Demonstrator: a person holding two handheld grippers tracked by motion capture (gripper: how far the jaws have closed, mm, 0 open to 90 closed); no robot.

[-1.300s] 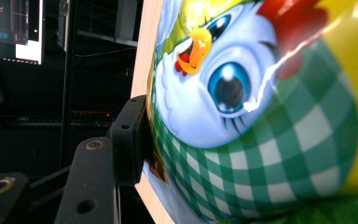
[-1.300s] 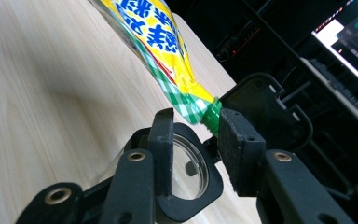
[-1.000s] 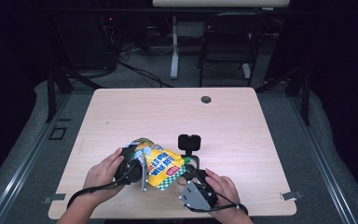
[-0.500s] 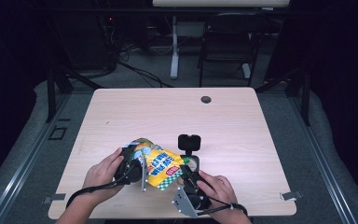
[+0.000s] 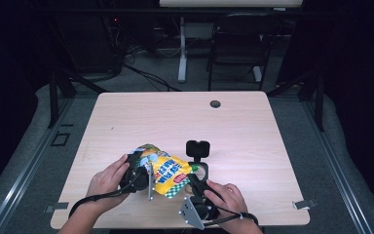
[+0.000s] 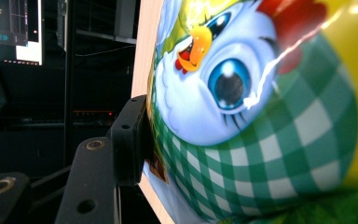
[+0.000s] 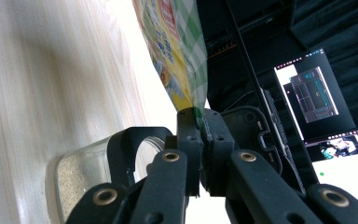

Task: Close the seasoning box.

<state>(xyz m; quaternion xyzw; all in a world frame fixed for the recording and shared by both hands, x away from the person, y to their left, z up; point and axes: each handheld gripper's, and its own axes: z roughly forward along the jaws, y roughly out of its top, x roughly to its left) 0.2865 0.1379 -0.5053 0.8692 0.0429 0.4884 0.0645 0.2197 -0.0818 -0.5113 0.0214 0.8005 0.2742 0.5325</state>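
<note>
My left gripper [image 5: 143,171] clamps the bag [image 5: 168,170] while my right gripper [image 7: 200,122], jaws just closing, pinches its near right edge; next, presumably, pull apart to tear it open.

A pale wooden table [image 5: 126,117] stands over grey floor. A snack bag [image 5: 163,170] rests on it between the left tongs [image 5: 143,168] and the right tongs [image 5: 192,181]. A small glass jar [image 5: 202,170] lies just beyond the right tongs, with a black lid [image 5: 197,149] a little farther out. A round cable hole [image 5: 215,104] sits near the far edge, well apart from both tongs.
</note>
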